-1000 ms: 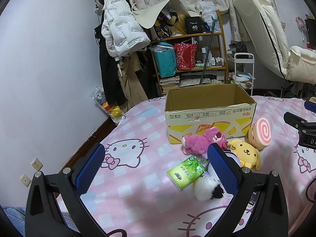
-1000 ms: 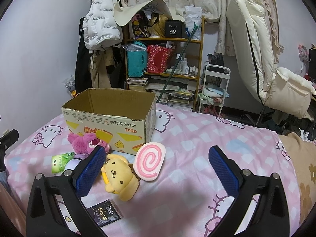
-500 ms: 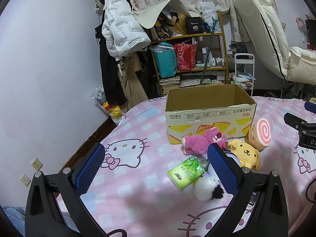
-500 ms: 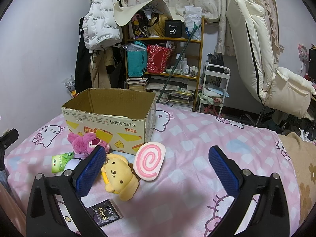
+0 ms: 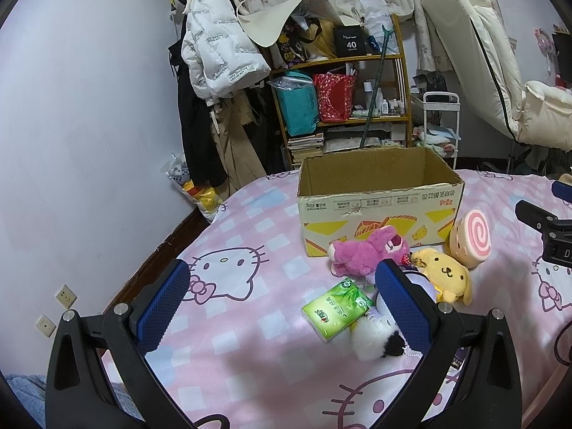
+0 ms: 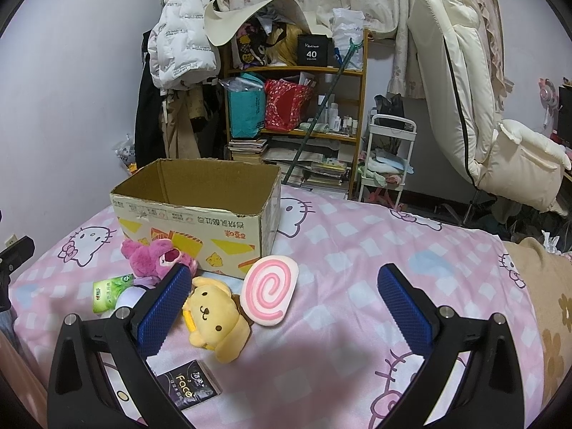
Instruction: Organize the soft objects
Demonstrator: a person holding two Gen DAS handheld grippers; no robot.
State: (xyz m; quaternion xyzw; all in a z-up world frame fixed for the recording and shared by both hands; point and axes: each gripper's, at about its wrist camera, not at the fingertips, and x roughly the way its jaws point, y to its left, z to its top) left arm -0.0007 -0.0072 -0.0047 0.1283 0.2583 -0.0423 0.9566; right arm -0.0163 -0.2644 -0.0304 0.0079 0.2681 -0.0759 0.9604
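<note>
An open cardboard box (image 5: 379, 200) (image 6: 200, 214) stands on the pink bed. In front of it lie a pink plush bear (image 5: 364, 254) (image 6: 153, 257), a yellow plush dog (image 5: 447, 277) (image 6: 214, 318), a pink swirl cushion (image 5: 470, 237) (image 6: 270, 289), a green tissue pack (image 5: 336, 307) (image 6: 109, 287) and a white-and-black plush (image 5: 375, 339). My left gripper (image 5: 282, 300) is open and empty, left of the toys. My right gripper (image 6: 286, 304) is open and empty, over the dog and the cushion.
A black "Face" packet (image 6: 189, 382) lies near the bed's front edge. A cluttered wooden shelf (image 6: 296, 107), hanging coats (image 5: 214, 71), a white cart (image 6: 389, 157) and a cream folded chair (image 6: 475, 107) stand beyond the bed. A wall (image 5: 89, 143) runs along the left.
</note>
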